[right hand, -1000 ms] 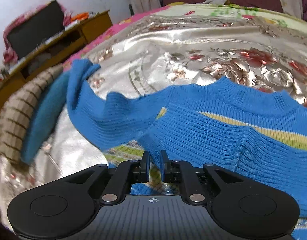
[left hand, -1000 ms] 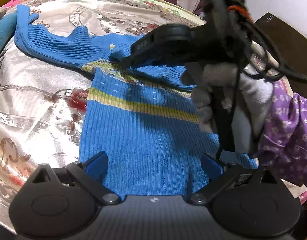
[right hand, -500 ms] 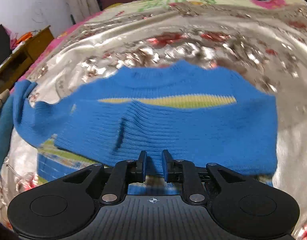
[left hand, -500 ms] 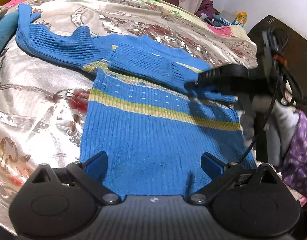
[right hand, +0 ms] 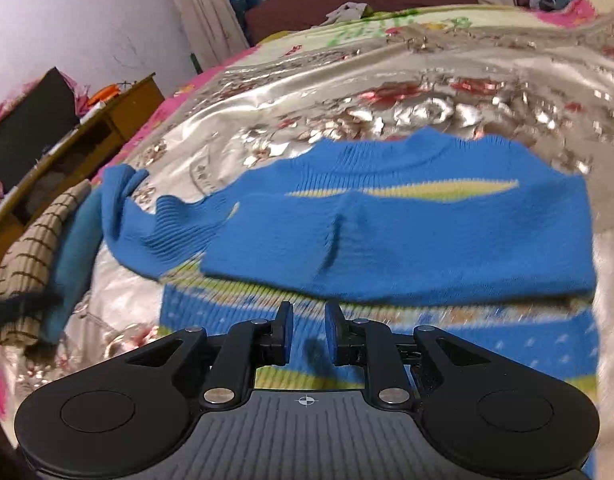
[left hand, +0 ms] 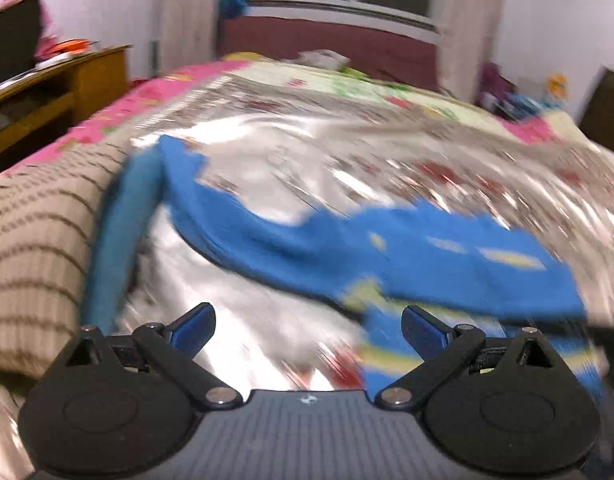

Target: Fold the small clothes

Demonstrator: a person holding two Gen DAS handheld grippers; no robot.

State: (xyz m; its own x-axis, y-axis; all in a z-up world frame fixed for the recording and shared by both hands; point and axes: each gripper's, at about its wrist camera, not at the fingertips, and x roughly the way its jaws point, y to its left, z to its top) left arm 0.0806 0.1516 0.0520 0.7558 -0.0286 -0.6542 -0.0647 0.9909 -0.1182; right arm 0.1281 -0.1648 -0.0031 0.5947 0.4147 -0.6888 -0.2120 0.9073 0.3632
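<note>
A small blue knit sweater (right hand: 427, 240) with yellow-green stripes lies flat on the shiny floral bedspread (right hand: 307, 92). One sleeve is folded across its chest; the other sleeve (right hand: 147, 220) stretches out to the left. My right gripper (right hand: 308, 312) hovers over the sweater's striped lower body, its jaws a narrow gap apart with nothing between them. In the blurred left wrist view the sweater (left hand: 427, 256) lies ahead and to the right. My left gripper (left hand: 307, 314) stands wide open above the bedspread (left hand: 307, 152), near the sweater's left edge, holding nothing.
A folded beige striped cloth (left hand: 35, 240) and a teal cloth (left hand: 123, 232) are stacked at the bed's left edge, touching the outstretched sleeve's cuff. A wooden table (left hand: 67, 92) stands left of the bed. A dark red headboard (left hand: 347, 48) and curtains are at the far end.
My right gripper let go of the sleeve, which now lies across the chest, and drew back with its jaws slightly apart. The left gripper rose and swung left, off the sweater's hem.
</note>
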